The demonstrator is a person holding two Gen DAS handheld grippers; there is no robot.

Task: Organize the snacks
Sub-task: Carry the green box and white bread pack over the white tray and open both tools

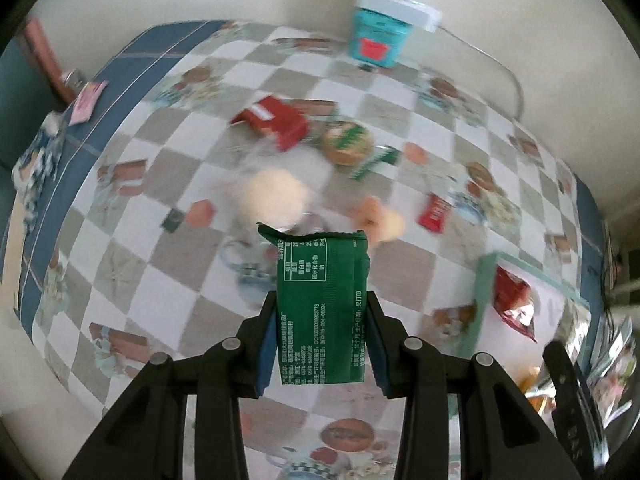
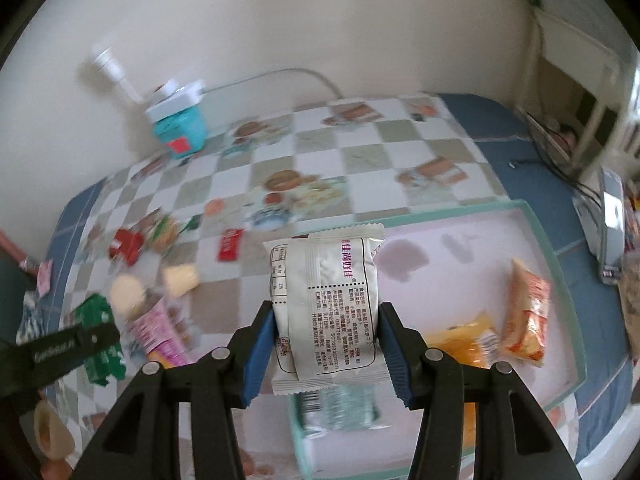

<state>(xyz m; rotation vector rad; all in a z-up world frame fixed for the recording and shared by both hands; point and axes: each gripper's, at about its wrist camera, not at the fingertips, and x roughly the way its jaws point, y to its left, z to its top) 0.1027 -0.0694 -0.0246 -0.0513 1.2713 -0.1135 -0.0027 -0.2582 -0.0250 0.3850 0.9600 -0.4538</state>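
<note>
While both of my hands are up over the checked tablecloth (image 1: 192,264), each tool has a snack clamped in it. My left gripper (image 1: 322,334) has its blue pads pressed against the two long edges of a green packet (image 1: 322,308), which stands upright between the fingers with its printed back facing the camera and its crimped top edge sticking up past the fingertips. My right gripper (image 2: 326,340) is closed the same way on a silver-white packet (image 2: 326,304), wider than the green one, its back seam and printed panel towards the lens. Taking the pale tray (image 2: 560,256) with the mint-green rim as my landmark: the silver-white packet hangs above the tray's near left part, and inside the tray lie an orange-and-white pouch (image 2: 526,316) towards its right side and a yellow-orange packet (image 2: 466,342) just left of that, the two touching or nearly so. Well left of the tray, loose on the cloth, are a red box (image 2: 126,244), a small red sachet (image 2: 230,244), a round pale pastry (image 2: 127,294) and a pink-labelled packet (image 2: 160,332). Far beyond the tray, against the wall, stands a teal tub with a white lid (image 2: 180,128). From the left wrist view the tray's corner (image 1: 486,280) shows right of the green packet, with a red wrapper (image 1: 514,300) inside it.
</note>
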